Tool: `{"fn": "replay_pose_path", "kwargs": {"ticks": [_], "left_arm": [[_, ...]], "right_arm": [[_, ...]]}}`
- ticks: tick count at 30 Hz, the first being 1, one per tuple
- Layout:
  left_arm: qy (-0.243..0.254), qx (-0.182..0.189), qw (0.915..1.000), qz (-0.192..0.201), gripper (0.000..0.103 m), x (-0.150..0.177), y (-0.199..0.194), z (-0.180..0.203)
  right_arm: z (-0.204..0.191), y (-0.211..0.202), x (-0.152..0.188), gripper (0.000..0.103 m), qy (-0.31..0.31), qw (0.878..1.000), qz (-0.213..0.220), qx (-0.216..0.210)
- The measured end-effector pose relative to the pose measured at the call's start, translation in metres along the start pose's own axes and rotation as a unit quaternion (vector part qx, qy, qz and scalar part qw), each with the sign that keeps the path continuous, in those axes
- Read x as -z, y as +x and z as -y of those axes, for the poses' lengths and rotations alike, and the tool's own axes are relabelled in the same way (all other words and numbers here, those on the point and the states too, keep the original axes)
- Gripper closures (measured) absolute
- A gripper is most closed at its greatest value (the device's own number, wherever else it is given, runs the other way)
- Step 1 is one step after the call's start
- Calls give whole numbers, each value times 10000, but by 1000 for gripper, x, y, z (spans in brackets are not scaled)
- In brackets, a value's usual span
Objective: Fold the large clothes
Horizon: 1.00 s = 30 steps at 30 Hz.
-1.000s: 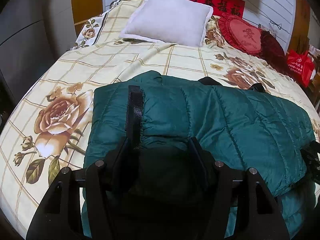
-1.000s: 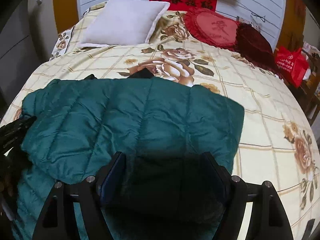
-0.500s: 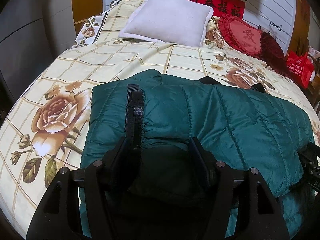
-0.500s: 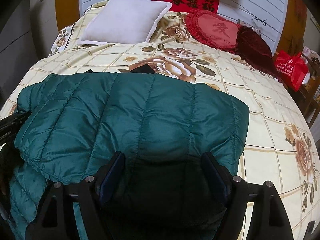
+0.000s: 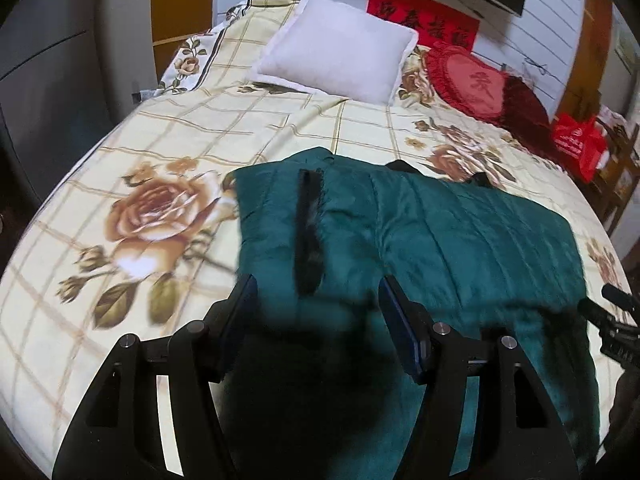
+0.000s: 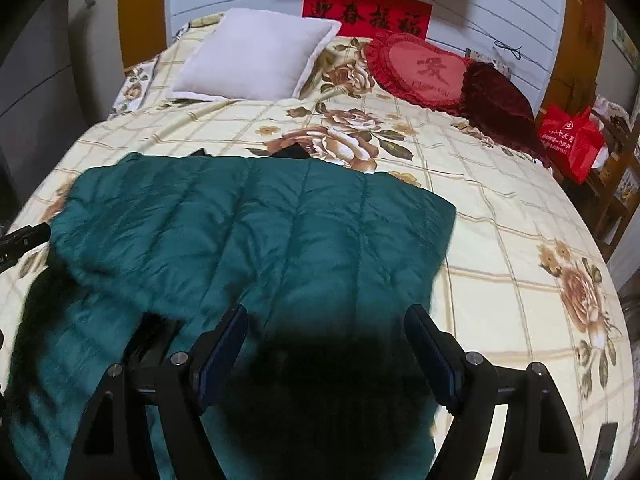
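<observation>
A dark green quilted down jacket [image 5: 460, 232] lies folded across the near half of the bed, with a black fastening strip [image 5: 308, 232] running down its left part. My left gripper [image 5: 317, 284] hangs open above the jacket's near left edge, with only shadowed fabric below its fingers. The same jacket [image 6: 260, 220] fills the right wrist view, its top layer folded over a lower one. My right gripper [image 6: 326, 312] is open above the near right part, touching nothing. Each view catches the other tool at its edge: right gripper [image 5: 616, 320], left gripper [image 6: 24, 240].
The bed [image 5: 180, 140] has a cream checked spread with roses. At its head lie a white pillow [image 5: 336, 48], a red heart cushion [image 5: 476, 80] and a dark red cushion [image 6: 500, 104]. A red bag [image 6: 572, 140] sits on wooden furniture to the right. Grey cupboards stand left.
Both grippers have drawn back and upward from the jacket, so it lies farther from the fingers. The padded fabric that bulged between the left fingers now lies flatter.
</observation>
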<state>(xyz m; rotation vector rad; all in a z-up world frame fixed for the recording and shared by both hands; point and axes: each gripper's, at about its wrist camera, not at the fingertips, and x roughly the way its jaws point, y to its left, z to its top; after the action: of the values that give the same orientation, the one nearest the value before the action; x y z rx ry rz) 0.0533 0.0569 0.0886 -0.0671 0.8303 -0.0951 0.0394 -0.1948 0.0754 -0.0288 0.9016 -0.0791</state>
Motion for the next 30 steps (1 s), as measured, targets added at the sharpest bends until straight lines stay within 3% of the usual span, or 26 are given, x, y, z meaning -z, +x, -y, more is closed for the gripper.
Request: {"fn": "replay_pose_path", "kwargs": {"ticks": [7,12,20,30], "left_arm": [[196,52,9998,-74,40,46,-63,-19],[76,145,9998,-145,40,84,-93,-36],[152,94,9994,-310,40,132,-115,-45],[129,-5,9986,-509,40,154,-116,-56]], "right_arm": [[-5,-58,45,25,-105,9999,-50,-112],[-4,-89,83,25,-35,9998,-74,-184],[0,-118,132,25,39,9994,-183,-301],[24,-127,178,25,455,9966,-445,-526]]}}
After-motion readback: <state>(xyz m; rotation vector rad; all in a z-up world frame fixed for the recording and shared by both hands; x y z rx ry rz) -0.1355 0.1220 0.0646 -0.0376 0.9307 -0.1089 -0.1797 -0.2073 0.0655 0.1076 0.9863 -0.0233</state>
